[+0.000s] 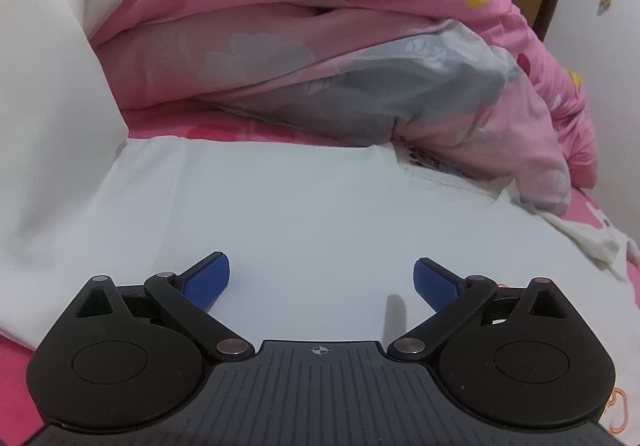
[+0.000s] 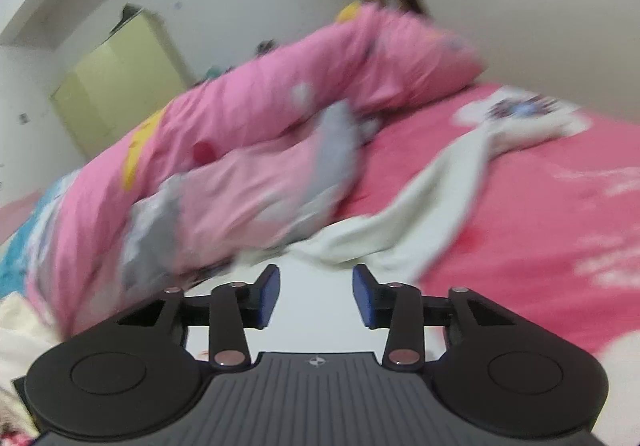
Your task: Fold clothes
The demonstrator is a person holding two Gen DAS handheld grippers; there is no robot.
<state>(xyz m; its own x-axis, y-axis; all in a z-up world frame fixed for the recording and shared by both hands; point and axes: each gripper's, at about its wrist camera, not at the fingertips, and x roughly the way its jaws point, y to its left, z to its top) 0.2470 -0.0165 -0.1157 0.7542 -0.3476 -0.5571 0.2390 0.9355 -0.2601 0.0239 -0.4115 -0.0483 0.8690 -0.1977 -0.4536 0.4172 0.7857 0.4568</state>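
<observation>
A white garment point(image 1: 300, 206) lies spread flat on the bed in the left wrist view. My left gripper point(image 1: 321, 262) hovers low over its near part, jaws wide open, nothing between the blue pads point(image 1: 208, 282). In the blurred right wrist view, my right gripper point(image 2: 317, 271) stands open above a white patch of the same cloth, with nothing between its pads. A crumpled white sleeve or strip of the garment point(image 2: 400, 214) trails away to the right across the bed toward a printed patch point(image 2: 520, 110).
A bulky pink quilt point(image 1: 300, 6) with grey flowers is heaped along the back of the bed, also the pink quilt point(image 2: 260, 126). A pink-red sheet point(image 2: 540, 206) covers the mattress. White fabric point(image 1: 40, 126) rises at left. A yellow-green wardrobe point(image 2: 116, 86) stands behind.
</observation>
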